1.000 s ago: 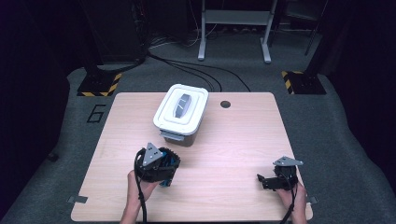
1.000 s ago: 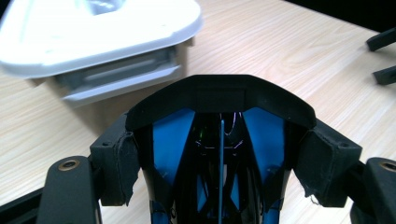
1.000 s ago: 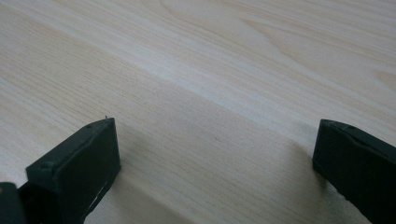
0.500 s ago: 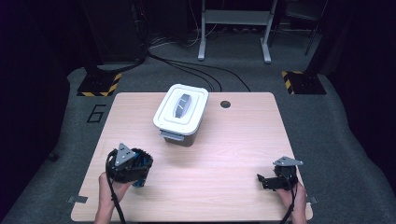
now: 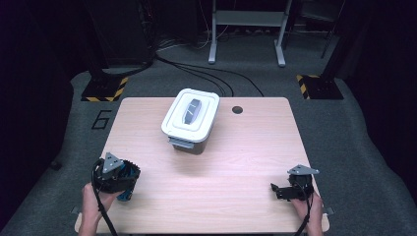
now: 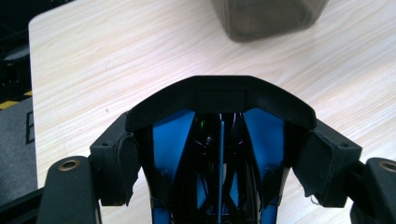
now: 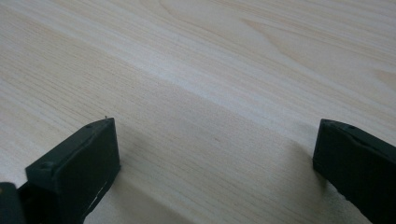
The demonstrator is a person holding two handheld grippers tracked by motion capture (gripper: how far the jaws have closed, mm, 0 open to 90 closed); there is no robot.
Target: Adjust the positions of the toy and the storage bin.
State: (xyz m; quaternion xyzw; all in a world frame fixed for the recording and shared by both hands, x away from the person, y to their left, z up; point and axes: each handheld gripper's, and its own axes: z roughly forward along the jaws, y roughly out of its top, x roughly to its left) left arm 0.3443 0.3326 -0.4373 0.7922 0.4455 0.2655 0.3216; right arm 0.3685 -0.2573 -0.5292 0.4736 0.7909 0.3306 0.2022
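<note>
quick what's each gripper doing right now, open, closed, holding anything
Left gripper: closed on a black and blue object.
Right gripper: open, nothing between its jaws, over the table.

— What is sitting on the counter (image 5: 246,162)?
— A lidded box (image 5: 191,120) is standing toward the far side, a little left of the middle. Its white lid is lying shut, with a grey handle (image 5: 191,110) running along the top.
— Anything beside it?
— A small dark hole (image 5: 237,109) is showing in the counter just right of the box, near the far edge.
— And beyond?
— Black cables (image 5: 196,73) are trailing over the grey floor (image 5: 354,147). Two yellow-and-black striped blocks (image 5: 103,90) are lying well apart, a metal stand (image 5: 246,29) is standing between them farther back, and a "6" (image 5: 101,119) is showing on the floor at the left.
</note>
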